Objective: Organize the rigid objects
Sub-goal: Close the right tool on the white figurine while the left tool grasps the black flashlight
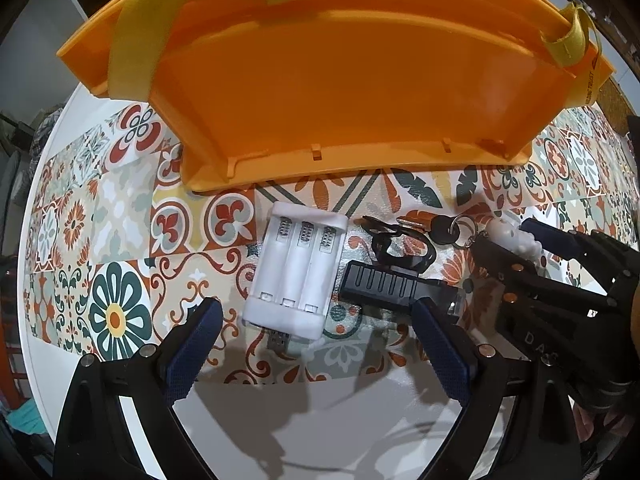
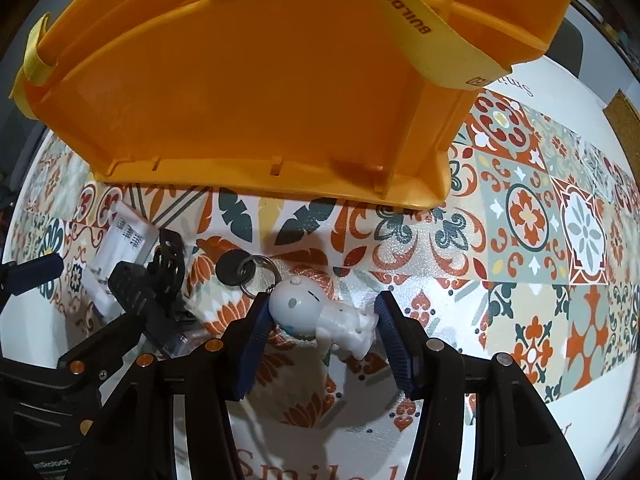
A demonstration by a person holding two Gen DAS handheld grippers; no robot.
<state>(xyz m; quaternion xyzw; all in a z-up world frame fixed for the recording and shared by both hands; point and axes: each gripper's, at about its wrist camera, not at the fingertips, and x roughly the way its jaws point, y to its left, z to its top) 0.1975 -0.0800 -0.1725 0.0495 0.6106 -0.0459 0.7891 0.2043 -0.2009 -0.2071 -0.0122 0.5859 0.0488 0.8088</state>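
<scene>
Two grippers over the patterned worktop (image 2: pixel 520 216): right gripper (image 2: pixel 320 320) fingers pinching the white keychain figure (image 2: pixel 320 316), left gripper (image 1: pixel 316 312) fingers spread above the white battery charger (image 1: pixel 296 272), orange bin (image 1: pixel 340 80) behind.

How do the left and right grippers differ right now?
The left gripper has its jaws wide apart; the right gripper is closed.
The left gripper holds nothing and sits over the white battery charger, which lies untouched on the table; the right gripper pinches the white figure keychain between its pads.
Shared: both point steeply down at the patterned tablecloth in front of the orange bin, with blue ribbed pads.
</scene>
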